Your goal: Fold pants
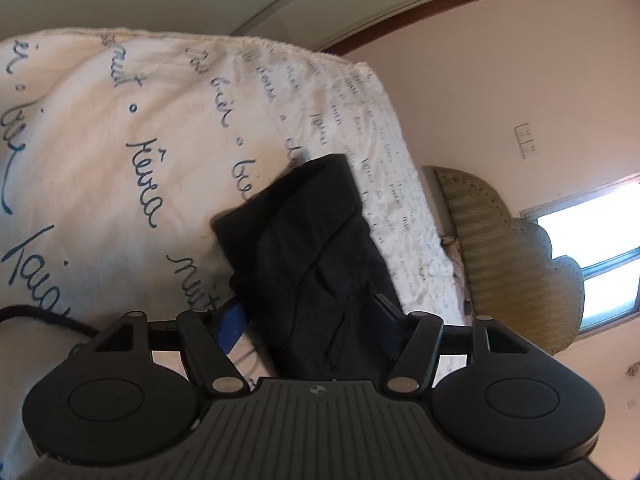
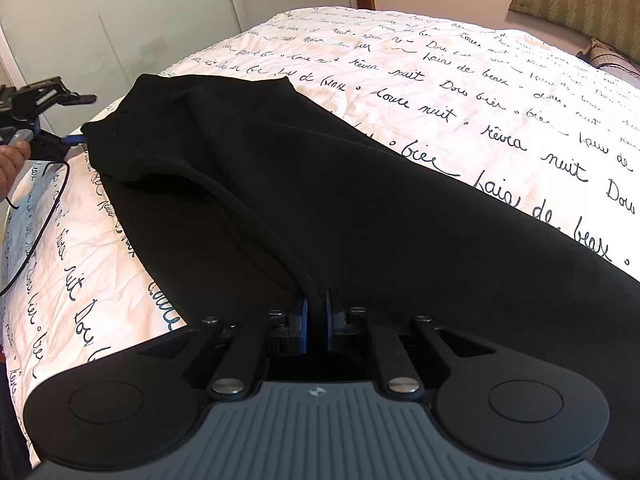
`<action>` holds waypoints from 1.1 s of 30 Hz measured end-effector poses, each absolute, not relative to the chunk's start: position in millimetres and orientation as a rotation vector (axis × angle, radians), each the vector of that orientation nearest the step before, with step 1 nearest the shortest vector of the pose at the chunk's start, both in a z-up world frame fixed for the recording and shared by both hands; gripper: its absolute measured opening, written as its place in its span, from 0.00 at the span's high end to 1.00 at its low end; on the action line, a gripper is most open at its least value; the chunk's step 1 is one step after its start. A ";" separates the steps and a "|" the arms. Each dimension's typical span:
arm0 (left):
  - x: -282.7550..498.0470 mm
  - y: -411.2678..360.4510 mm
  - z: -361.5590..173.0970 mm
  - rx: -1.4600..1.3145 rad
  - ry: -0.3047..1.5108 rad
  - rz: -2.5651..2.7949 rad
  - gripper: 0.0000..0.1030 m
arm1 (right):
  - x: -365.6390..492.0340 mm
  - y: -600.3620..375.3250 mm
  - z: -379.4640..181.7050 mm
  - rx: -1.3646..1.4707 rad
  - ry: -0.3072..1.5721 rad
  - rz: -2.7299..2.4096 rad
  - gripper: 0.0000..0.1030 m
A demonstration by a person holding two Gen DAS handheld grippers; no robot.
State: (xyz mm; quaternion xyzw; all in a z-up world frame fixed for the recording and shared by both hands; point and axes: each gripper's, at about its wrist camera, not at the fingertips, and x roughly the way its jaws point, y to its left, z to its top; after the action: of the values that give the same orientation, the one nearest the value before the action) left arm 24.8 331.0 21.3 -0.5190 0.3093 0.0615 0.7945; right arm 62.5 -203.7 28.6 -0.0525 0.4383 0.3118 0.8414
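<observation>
I see my right gripper (image 2: 316, 312) pinching the black pants (image 2: 320, 184) hem; my left gripper (image 1: 308, 316) pinches the far corner, fingertips hidden, near the bedspread (image 2: 440, 64) edge.

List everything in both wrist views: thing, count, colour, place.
pants: 1, black, spread across the bedspread, held at both ends
bedspread: 1, white with dark blue handwriting print, covers the bed
headboard: 1, olive-tan woven, at the head of the bed
pillow: 1, pale striped, at the headboard, mostly cut off
wardrobe doors: pale grey-green, behind the bed's far side
window: 1, bright, on the wall past the headboard
wall plates: 2, white, on the pink wall
cable: 1, black, trails from the left gripper over the bedspread
left gripper: black with blue pads, jaws at the pants' far corner; grip unclear
right gripper: black with blue pads, jaws shut on a pants fold
hand: 1, behind the left gripper
</observation>
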 end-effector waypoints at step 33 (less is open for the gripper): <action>50.8 312.6 35.1 -0.984 0.745 0.108 0.51 | 61.0 -204.5 28.5 -0.091 0.928 0.648 0.93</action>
State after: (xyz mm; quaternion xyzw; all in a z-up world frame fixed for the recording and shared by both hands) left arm 50.8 312.6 35.1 -0.4610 0.3491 0.0506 0.8143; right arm 61.0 -204.5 28.5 -0.0431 0.4395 0.3067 0.8432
